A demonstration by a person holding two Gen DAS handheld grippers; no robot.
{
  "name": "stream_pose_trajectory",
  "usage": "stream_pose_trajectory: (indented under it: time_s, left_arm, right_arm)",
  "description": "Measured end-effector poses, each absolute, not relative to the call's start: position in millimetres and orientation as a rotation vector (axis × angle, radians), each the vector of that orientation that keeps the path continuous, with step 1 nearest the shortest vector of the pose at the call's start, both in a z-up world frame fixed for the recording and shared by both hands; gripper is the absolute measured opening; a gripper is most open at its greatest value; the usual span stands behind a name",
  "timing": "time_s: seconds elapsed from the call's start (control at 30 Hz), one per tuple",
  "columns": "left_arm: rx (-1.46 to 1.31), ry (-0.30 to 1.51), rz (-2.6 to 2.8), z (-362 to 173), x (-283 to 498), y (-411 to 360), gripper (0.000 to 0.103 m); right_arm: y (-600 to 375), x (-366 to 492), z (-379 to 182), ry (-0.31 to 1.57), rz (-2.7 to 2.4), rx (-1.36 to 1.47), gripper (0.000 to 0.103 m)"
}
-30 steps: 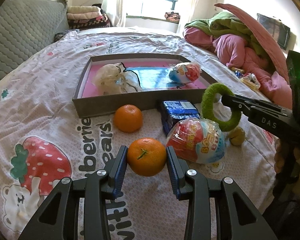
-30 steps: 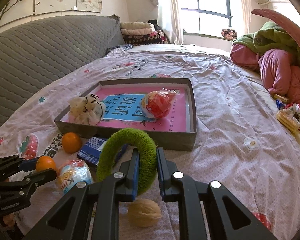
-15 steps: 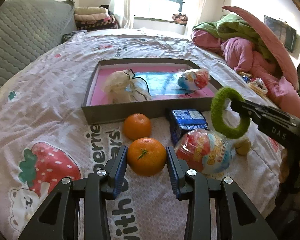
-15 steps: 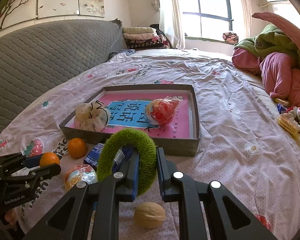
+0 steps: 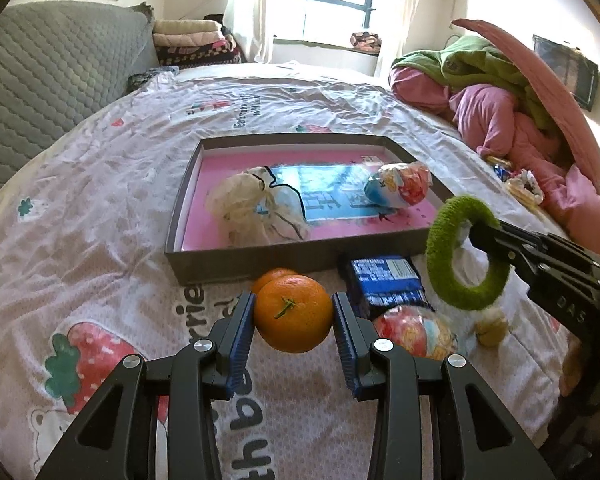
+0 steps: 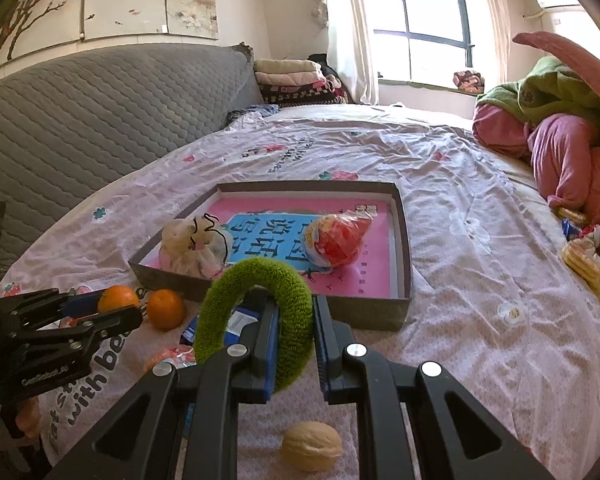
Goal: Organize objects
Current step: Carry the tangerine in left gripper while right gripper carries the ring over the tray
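Grey tray (image 5: 236, 268) is the landmark. Left gripper (image 5: 293, 316) grasps an orange (image 5: 293, 312) before its near wall, seemingly off the sheet. Second orange (image 6: 166, 309) lies against that wall. Right gripper (image 6: 294, 344) clenches green ring (image 6: 256, 316) near its front-right corner.

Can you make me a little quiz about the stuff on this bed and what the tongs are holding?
1. True or false: the left tongs hold an orange.
2. What do the right tongs grip? A) walnut B) green fuzzy ring C) blue packet
3. How many things lie inside the grey tray?

Key: 1 true. 2 B; the walnut lies on the bed. 3 two: a pale drawstring pouch and a wrapped toy egg.
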State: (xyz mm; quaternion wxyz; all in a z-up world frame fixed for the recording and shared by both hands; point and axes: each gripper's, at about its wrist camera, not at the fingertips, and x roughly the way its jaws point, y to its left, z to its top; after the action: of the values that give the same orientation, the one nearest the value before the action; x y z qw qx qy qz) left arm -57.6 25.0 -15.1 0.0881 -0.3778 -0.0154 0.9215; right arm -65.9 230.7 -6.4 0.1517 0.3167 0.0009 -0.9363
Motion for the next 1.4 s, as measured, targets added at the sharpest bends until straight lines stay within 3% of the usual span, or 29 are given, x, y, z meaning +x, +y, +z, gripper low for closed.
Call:
stream_pose_trajectory:
  time_s: [1.4]
  left_arm:
    - [-0.982,-0.035,2.817,24.3,-115.0,12.5,0.039]
  right_arm:
    - [210.2,-108.4,14.9,0.064,-2.682,0.791,0.017]
